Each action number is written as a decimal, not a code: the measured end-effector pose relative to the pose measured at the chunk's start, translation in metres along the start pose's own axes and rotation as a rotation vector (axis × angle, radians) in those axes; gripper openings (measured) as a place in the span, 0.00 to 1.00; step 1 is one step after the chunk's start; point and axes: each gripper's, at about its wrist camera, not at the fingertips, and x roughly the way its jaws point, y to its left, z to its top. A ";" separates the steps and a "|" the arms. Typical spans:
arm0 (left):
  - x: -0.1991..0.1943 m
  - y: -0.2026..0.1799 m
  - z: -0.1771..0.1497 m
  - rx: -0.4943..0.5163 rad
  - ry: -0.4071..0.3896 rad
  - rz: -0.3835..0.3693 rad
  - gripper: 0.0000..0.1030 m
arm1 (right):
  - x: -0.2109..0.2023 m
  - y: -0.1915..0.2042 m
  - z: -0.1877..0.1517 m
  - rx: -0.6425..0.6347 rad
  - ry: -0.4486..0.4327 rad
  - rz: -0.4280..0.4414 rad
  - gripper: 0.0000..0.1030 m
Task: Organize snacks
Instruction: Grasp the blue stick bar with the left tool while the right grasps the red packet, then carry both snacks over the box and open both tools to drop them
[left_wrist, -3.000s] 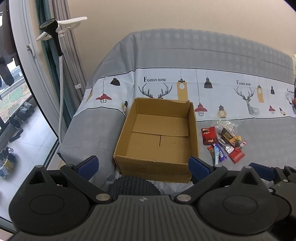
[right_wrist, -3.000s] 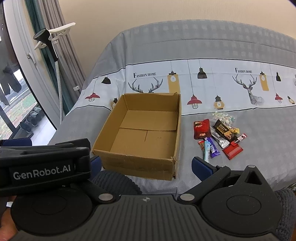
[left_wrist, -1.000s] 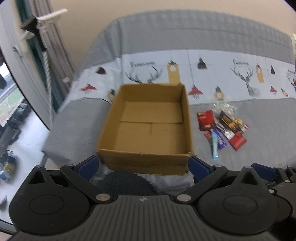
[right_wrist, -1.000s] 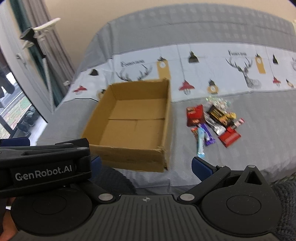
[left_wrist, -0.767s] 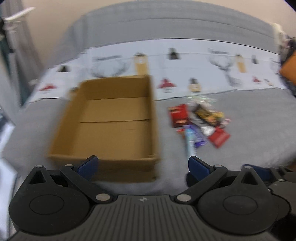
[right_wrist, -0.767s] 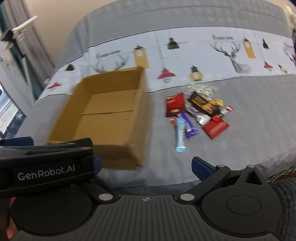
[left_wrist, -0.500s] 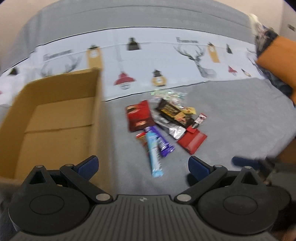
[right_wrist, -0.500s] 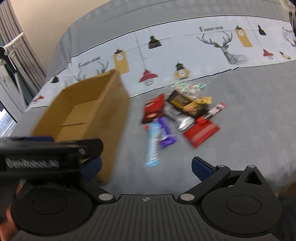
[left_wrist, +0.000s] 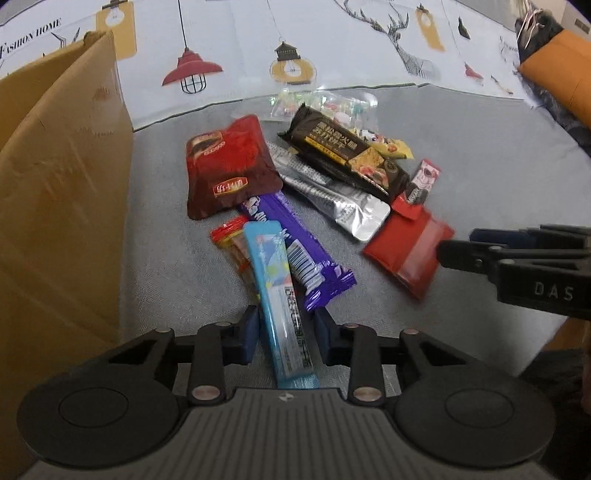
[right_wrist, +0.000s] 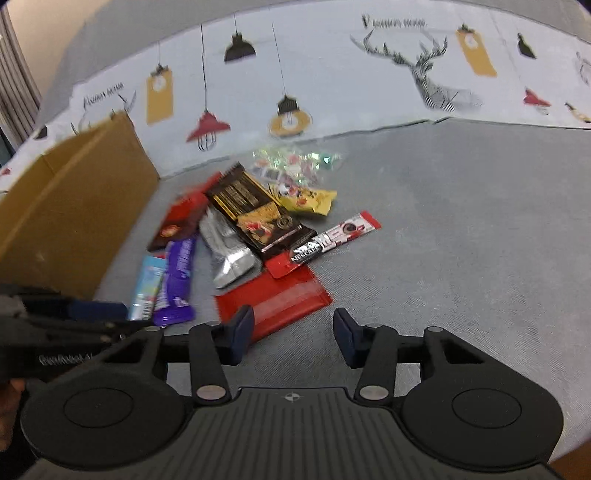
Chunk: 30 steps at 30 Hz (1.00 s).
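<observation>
Both grippers have dropped from box to snack pile. Left gripper (left_wrist: 284, 328) narrowed, straddling blue bar (left_wrist: 279, 302), grip unclear. Right gripper (right_wrist: 293, 332) half-open, empty, over red packet (right_wrist: 273, 299).

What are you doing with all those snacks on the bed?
A person is sorting snacks with two hand-held grippers. The left hand-held gripper sits around the near end of the blue bar, fingers either side but not pinching it yet. The right hand-held gripper is open just in front of the red packet. The other snacks lie in a pile on the grey cover, and the cardboard box stands to the left of them.
</observation>
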 end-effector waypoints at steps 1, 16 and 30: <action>0.001 -0.002 0.000 0.020 -0.015 -0.001 0.35 | 0.005 0.003 0.002 -0.027 -0.005 -0.010 0.55; -0.010 0.009 0.000 -0.034 -0.031 -0.078 0.05 | 0.030 0.022 0.009 -0.209 0.011 -0.038 0.53; -0.083 0.004 -0.004 -0.026 -0.077 -0.076 0.04 | -0.060 0.034 -0.004 -0.086 -0.165 -0.062 0.05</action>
